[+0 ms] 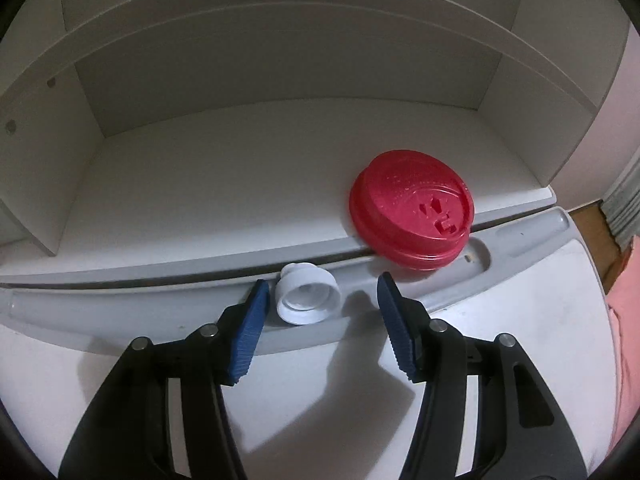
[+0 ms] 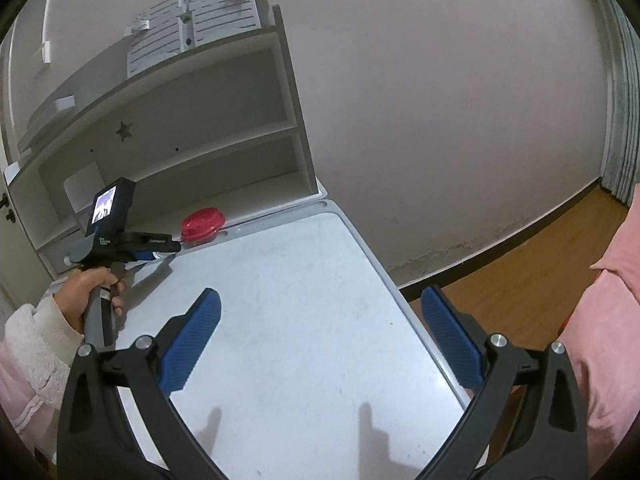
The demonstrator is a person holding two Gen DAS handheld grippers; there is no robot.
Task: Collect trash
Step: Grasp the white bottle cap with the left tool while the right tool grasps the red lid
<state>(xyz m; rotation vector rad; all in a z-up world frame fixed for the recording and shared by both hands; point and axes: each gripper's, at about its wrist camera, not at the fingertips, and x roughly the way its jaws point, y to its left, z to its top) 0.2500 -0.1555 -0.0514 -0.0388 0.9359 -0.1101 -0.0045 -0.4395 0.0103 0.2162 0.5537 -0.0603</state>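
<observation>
- In the left wrist view the left gripper (image 1: 320, 304) hangs over the grey groove (image 1: 120, 312) at the back edge of the desk (image 1: 320, 400), its jaws partly spread and pinching nothing.
- A small white cap (image 1: 307, 299) lies in that groove between the two blue pads — just beside the left pad (image 1: 250, 330), perhaps touching it, and clearly apart from the right pad (image 1: 396, 328).
- The white cap lies on its side, its open mouth turned toward the camera and slightly down the frame, its narrower closed end pointing up toward the shelf (image 1: 240, 168); its axis runs roughly along the fingers.
- A red cup lid (image 1: 412, 216) rests right of centre, top face up, straddling the shelf's front edge and the groove, tilted a little; it sits beyond the right pad, not between the jaws.
- In the right wrist view the right gripper (image 2: 320, 320) stands wide open over the bare middle of the desk, nothing between its pads.
- There the red lid shows small at left centre, and a person's hand (image 2: 88, 292) at lower left grips the other tool's handle.
- The desk's right edge runs diagonally under the right-hand pad, with wooden floor (image 2: 520, 264) beyond; the shelf's floor behind the lid is open.
</observation>
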